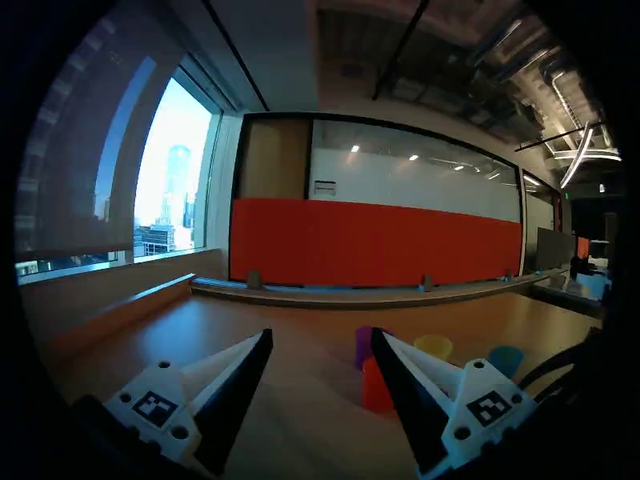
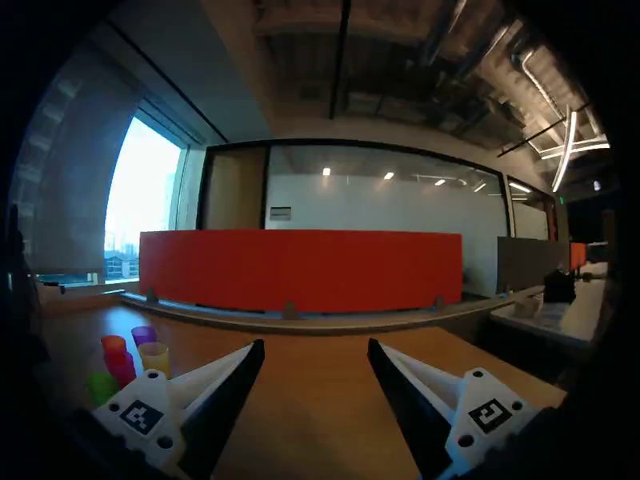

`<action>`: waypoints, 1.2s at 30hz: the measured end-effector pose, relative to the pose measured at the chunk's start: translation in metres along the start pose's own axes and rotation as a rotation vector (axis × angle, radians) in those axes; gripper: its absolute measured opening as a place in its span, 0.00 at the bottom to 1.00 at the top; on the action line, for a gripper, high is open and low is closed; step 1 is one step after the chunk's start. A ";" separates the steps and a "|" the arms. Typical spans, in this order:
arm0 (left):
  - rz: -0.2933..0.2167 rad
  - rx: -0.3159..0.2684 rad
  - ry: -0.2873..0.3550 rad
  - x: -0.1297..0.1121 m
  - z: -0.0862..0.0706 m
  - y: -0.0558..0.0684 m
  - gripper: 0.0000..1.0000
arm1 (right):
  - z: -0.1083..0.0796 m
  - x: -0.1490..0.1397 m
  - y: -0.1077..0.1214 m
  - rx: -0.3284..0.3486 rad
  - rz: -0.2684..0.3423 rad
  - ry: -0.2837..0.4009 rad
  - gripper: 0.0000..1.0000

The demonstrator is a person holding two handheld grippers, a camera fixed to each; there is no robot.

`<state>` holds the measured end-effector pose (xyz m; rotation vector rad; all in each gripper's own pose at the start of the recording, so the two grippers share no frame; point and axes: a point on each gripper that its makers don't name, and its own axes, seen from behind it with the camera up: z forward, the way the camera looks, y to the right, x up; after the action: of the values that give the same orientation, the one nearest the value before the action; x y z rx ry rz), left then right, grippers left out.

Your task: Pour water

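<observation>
Across the left gripper view, left claw [image 1: 320, 334] gapes wide, gripping nothing, over the wooden surface [image 1: 308, 424]. Near right, the purple cup [image 1: 362, 344] and red cup [image 1: 374, 390] are half hidden behind a finger. The yellow cup [image 1: 433, 346] and blue cup [image 1: 506, 358] sit farther right. Marker squares [image 1: 154, 406] on the fingers carry no readable text.

Right gripper view: right claw [image 2: 314, 346] is wide too, empty. The cup cluster [image 2: 128, 360] sits near left, partly cut off by a finger. The wall sign [image 2: 280, 214] is too small to read.
</observation>
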<state>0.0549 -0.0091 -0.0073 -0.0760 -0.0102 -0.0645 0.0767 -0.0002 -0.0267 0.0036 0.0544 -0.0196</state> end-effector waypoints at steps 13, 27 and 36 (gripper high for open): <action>0.048 0.036 -0.004 -0.027 0.000 0.002 0.90 | -0.006 -0.012 -0.002 -0.014 0.003 -0.024 1.00; 0.062 0.075 0.015 -0.032 -0.002 0.004 0.90 | -0.007 -0.012 0.003 -0.030 0.022 -0.021 1.00; 0.047 0.066 0.031 -0.034 -0.001 0.012 0.90 | -0.010 -0.002 0.011 -0.047 0.043 -0.014 1.00</action>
<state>0.0213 0.0047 -0.0095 -0.0095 0.0200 -0.0185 0.0741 0.0113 -0.0361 -0.0428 0.0407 0.0243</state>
